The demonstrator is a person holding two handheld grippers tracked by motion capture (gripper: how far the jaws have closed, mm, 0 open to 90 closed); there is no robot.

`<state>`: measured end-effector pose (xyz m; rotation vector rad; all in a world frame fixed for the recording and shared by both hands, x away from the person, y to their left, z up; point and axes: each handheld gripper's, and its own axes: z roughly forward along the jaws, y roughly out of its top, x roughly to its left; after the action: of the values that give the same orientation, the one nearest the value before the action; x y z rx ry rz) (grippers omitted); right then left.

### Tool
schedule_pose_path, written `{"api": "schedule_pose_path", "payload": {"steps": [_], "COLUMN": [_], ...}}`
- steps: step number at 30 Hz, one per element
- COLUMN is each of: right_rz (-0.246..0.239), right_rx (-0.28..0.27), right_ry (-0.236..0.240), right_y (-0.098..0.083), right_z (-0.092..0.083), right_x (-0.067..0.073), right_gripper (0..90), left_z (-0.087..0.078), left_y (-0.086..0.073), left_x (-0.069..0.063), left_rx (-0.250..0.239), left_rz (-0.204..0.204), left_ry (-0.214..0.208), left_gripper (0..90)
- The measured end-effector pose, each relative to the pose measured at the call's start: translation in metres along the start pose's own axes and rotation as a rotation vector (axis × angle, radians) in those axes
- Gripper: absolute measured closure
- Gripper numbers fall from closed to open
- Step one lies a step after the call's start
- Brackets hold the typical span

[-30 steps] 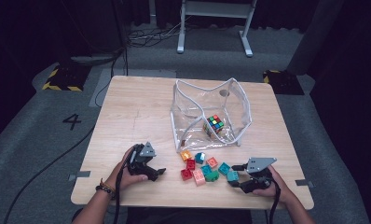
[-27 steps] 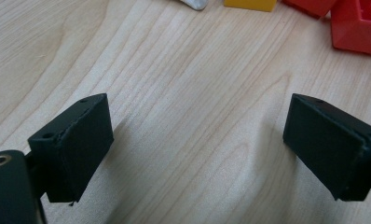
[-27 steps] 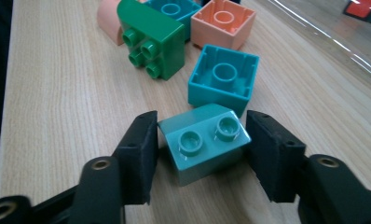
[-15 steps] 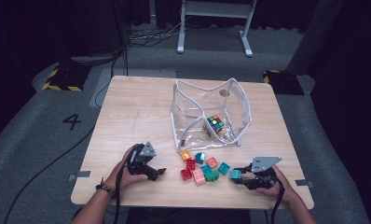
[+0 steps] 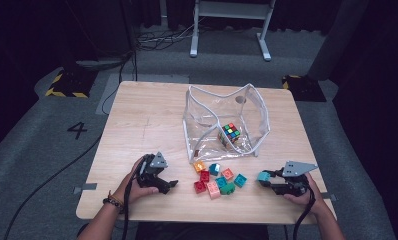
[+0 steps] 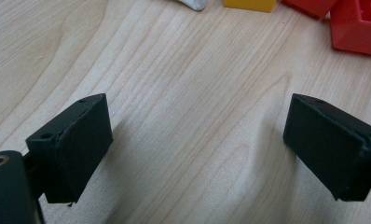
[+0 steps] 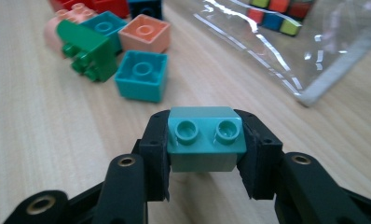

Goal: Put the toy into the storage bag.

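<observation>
Left gripper (image 5: 173, 184) rests low on the table (image 5: 137, 120), jaws wide apart, bare wood between them. Nothing held. In its own view a yellow brick (image 6: 250, 4) and red bricks (image 6: 356, 25) sit well ahead of the jaws, off to the far side.

Brick pile (image 5: 218, 180) lies between the two grippers, loose, mixed colours. Beyond it, the clear zip pouch (image 5: 227, 117) stands open, a colour cube (image 5: 230, 133) inside.

Right gripper (image 5: 268, 179) has just been closing; jaws now clamped on a teal two-stud brick (image 7: 206, 136), pads on its two opposite side walls, studs facing up. Brick sits at the pad tips, not deep in the jaws. In the high view it reads as clear of the pile, on the gripper's pile side.

Judgement: step in hand is carrying this brick to the pouch.

- Grip is centred and square. Keep it, don't re-squeeze.
- Lift before moving across; a square teal brick (image 7: 141, 75) sits just ahead of the jaws, green brick (image 7: 86, 49) and salmon brick (image 7: 144, 33) beyond it.
- Pouch wall is floppy. Come in over the open rim, not through the side.
- Let go low so the brick doesn't bounce off the cube.
- Left gripper is free to steady the pouch rim if it sags.
</observation>
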<state>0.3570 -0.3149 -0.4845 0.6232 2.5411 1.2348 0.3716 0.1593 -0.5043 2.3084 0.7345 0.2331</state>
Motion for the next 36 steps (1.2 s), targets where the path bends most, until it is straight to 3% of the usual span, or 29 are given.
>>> {"api": "schedule_pose_path", "payload": {"steps": [5,9,14,26,29,33,36], "right_rz": [0.034,0.092,0.123,0.168,0.182,0.170,0.161], "right_rx": [-0.059,-0.080,-0.086,-0.116,-0.123,-0.120,-0.092], "right_ry": [-0.078,-0.104,-0.131,-0.181,-0.212,-0.224,-0.282], "right_y": [0.002,0.000,0.000,0.007,0.013,0.018,0.024], "right_z": [-0.007,-0.010,-0.013,-0.024,-0.025,-0.026,-0.028], "right_x": [-0.006,-0.012,-0.016,-0.032,-0.037,-0.041,-0.047], "right_gripper": [59.4,59.4,59.4,59.4,59.4,59.4,59.4], "left_z": [0.000,0.000,0.000,0.000,0.000,0.000,0.000], "left_y": [0.000,0.000,0.000,0.000,0.000,0.000,0.001], "left_x": [0.000,0.000,0.000,0.000,0.000,0.000,0.001], "left_rx": [0.000,0.002,0.002,0.002,0.000,0.002,0.003], "left_rz": [0.001,0.002,0.002,0.003,0.000,0.000,0.002], "left_ry": [0.000,0.001,0.000,0.000,0.001,-0.002,-0.003], "left_gripper": [8.1,8.1,8.1,8.1,8.1,8.1,7.8]}}
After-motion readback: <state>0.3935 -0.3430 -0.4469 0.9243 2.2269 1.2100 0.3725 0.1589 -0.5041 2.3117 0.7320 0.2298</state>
